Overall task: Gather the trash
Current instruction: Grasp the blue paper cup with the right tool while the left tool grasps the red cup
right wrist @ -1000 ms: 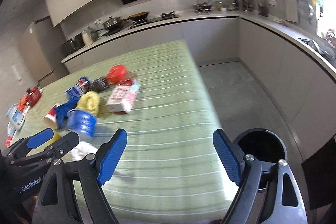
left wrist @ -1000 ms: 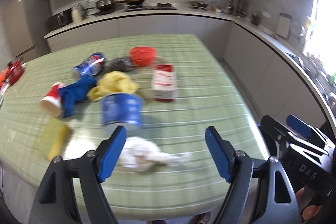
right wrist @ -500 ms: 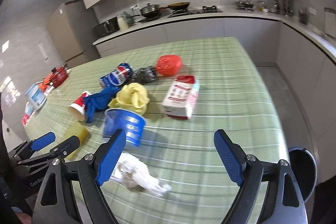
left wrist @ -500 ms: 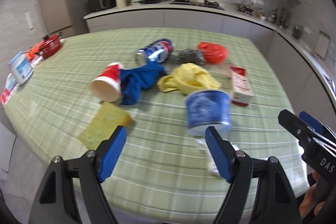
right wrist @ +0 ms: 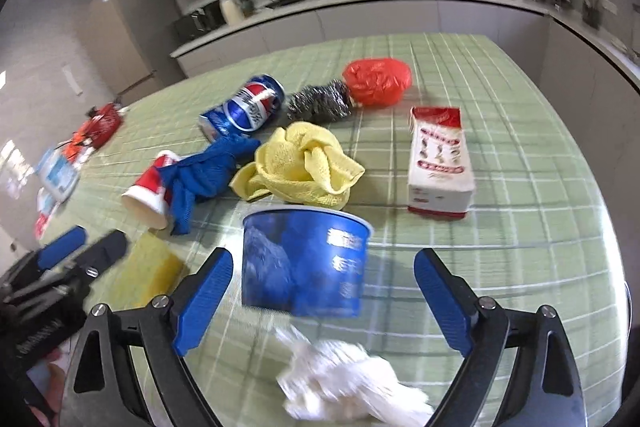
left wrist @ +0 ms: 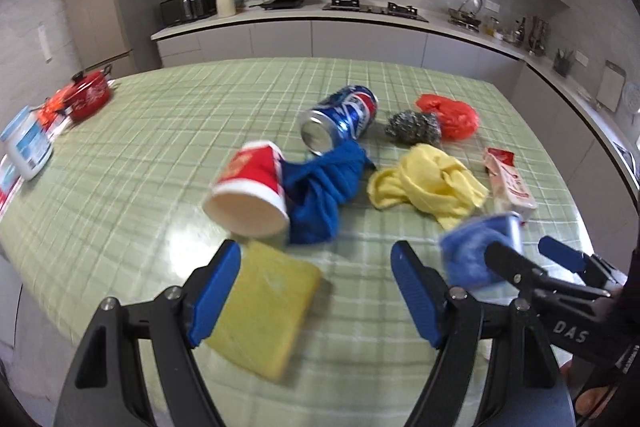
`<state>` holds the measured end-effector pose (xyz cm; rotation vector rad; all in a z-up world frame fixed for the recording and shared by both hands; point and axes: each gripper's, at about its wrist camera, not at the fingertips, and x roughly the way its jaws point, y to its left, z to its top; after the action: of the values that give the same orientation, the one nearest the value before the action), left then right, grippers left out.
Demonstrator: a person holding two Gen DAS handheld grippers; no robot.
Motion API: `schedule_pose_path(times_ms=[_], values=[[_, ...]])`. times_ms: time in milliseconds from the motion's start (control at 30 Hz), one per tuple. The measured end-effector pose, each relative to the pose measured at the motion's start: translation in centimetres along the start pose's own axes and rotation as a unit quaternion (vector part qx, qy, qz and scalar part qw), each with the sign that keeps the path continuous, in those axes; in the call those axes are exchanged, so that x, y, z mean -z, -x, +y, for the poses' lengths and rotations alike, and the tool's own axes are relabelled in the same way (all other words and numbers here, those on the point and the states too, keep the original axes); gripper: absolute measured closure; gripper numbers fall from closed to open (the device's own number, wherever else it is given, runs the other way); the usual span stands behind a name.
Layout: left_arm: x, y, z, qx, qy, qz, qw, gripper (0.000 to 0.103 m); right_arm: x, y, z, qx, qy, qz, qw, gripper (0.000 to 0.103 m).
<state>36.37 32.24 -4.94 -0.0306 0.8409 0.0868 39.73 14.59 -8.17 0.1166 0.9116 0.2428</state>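
1. Kitchen behind, with hob and hood along the back wall; green checked counter (left wrist: pixel 168 131) strewn with trash.
2. Trash spread near mid-counter: soda can (left wrist: pixel 340 119) on its side, red paper cup (left wrist: pixel 248 195) tipped over, blue cloth (left wrist: pixel 320 187) touching it, yellow cloth (left wrist: pixel 428 179), steel scourer (left wrist: pixel 414 127), red bag (left wrist: pixel 450 115), carton (right wrist: pixel 438 163).
3. Left gripper (left wrist: pixel 316 291): jaws apart, holding nothing, tilted down over the yellow sponge (left wrist: pixel 264 311).
4. Right gripper (right wrist: pixel 322 303): jaws just opened wider, empty, tilted down, with the blue bowl (right wrist: pixel 304 263) straight ahead between them but untouched, white tissue (right wrist: pixel 348 383) nearer the lens.
5. Probably the approach step. Best done by picking one target per gripper, centring it between the pads, and closing only once both pads flank it.
6. For the bowl, better to grip across the wall than the rim; likely light and easily pushed away.
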Motion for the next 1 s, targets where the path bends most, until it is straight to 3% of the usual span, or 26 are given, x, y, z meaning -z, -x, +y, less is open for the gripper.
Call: schedule_pose_path(times_ms=[200,267,300,467,1000], values=[[-2.1,-2.9,2.8,0.021,-0.023,0.000,0.9995,0.024,0.1,-2.7,0.8,0.026,-0.034,0.016,0.999,0.010],[-2.7,-3.8,3.8,0.023,-0.025,0.006,0.9994,0.024,0.1,-2.9,1.0,0.029,-0.046,0.013,0.998,0.014],[-2.9,-4.2,4.2,0.023,-0.025,0.008,0.9994,0.024,0.1,-3.0,1.2,0.027,-0.049,0.013,0.998,0.022],[-4.2,-6.4,6.8,0.019,-0.011,0.020,0.9996,0.024,-0.5,-3.0,2.3,0.038,-0.052,0.000,0.998,0.022],[-4.3,-11.8,7.4,0.067,-0.019,0.080,0.9943,0.024,-2.6,-3.9,4.2,0.052,-0.054,-0.020,0.997,0.022]])
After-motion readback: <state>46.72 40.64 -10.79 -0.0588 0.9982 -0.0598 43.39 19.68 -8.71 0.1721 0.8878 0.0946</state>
